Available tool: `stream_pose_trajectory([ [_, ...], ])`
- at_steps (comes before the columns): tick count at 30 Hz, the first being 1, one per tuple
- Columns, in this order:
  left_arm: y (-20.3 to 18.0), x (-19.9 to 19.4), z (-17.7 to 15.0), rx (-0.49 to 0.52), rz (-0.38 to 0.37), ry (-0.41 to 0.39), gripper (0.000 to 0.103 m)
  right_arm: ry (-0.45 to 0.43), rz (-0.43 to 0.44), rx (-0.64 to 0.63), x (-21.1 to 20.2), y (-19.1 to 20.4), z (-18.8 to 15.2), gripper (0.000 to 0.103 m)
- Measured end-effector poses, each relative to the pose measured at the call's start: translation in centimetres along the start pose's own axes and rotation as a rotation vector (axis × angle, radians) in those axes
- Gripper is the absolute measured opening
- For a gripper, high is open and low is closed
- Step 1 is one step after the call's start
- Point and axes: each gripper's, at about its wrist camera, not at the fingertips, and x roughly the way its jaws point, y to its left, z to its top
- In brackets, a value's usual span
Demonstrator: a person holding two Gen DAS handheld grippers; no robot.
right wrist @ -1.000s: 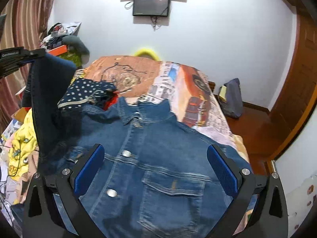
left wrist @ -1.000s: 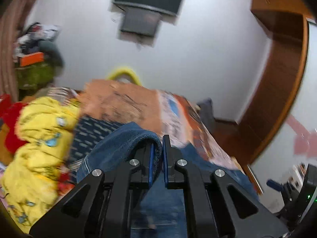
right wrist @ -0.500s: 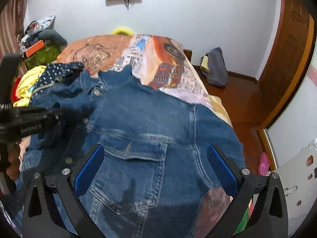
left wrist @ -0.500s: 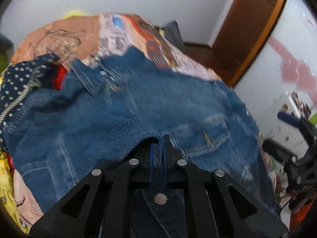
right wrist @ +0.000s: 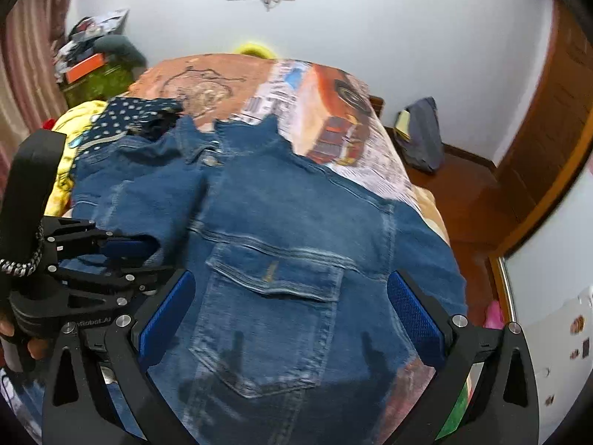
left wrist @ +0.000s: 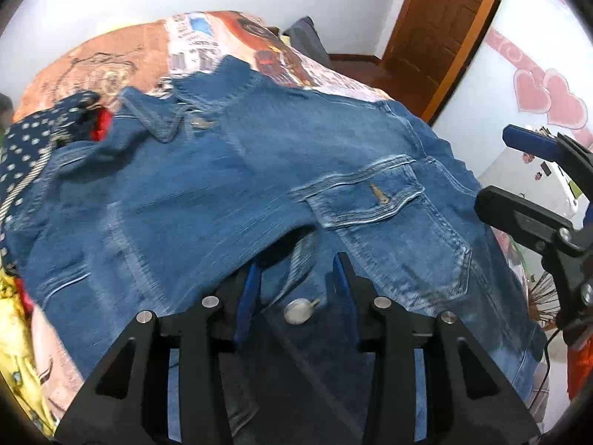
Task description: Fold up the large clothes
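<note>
A blue denim jacket lies front up on the bed, collar at the far end; it also shows in the right wrist view. Its left sleeve lies folded across the front. My left gripper is open just over the jacket's middle, the sleeve cuff loose between its blue pads. It also shows at the left of the right wrist view. My right gripper is wide open and empty above the chest pocket. It shows at the right edge of the left wrist view.
The bed has a printed orange cover. A dotted navy garment and yellow clothes lie at the left. A grey bag stands on the floor at the right, by a wooden door.
My left gripper carried the sleeve from high at the left down across the jacket front and opened, letting the cuff go. My right gripper stayed open, shifting over the pocket.
</note>
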Motion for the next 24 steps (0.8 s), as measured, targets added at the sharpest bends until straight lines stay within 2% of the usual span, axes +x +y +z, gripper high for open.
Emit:
stream_pose_trajectory([
  [5, 3.6, -3.8, -1.5, -0.063, 0.022, -0.056, 0.043, -0.022, 0.035, -0.118, 0.0, 3.7, 0.9, 0.103],
  [6, 4.8, -4.6, -1.9, -0.085, 0.046, -0.072, 0.048, -0.026, 0.033, -0.149, 0.1, 4.7, 1.0, 0.103],
  [8, 7.1, -5.9, -2.8, -0.127, 0.11, -0.097, 0.049, -0.024, 0.027, -0.21, 0.8, 6.6, 1.3, 0.103],
  [11, 10.3, -6.8, -4.1, -0.201, 0.157, -0.093, 0.049, -0.005, 0.045, -0.307, 2.3, 9.3, 1.6, 0.103],
  [16, 14.7, -7.7, -7.1, -0.309, 0.212, -0.085, 0.049, 0.076, 0.076, -0.422, 5.9, 12.7, 2.3, 0.103],
  [19, 16.3, -8.0, -8.5, -0.337, 0.226, -0.07, 0.049, 0.131, 0.064, -0.472, 8.0, 14.3, 2.6, 0.102],
  [24, 17.7, -6.8, -9.7, -0.375, 0.229, -0.041, 0.049, 0.172, 0.038, -0.548, 10.6, 16.3, 3.0, 0.101],
])
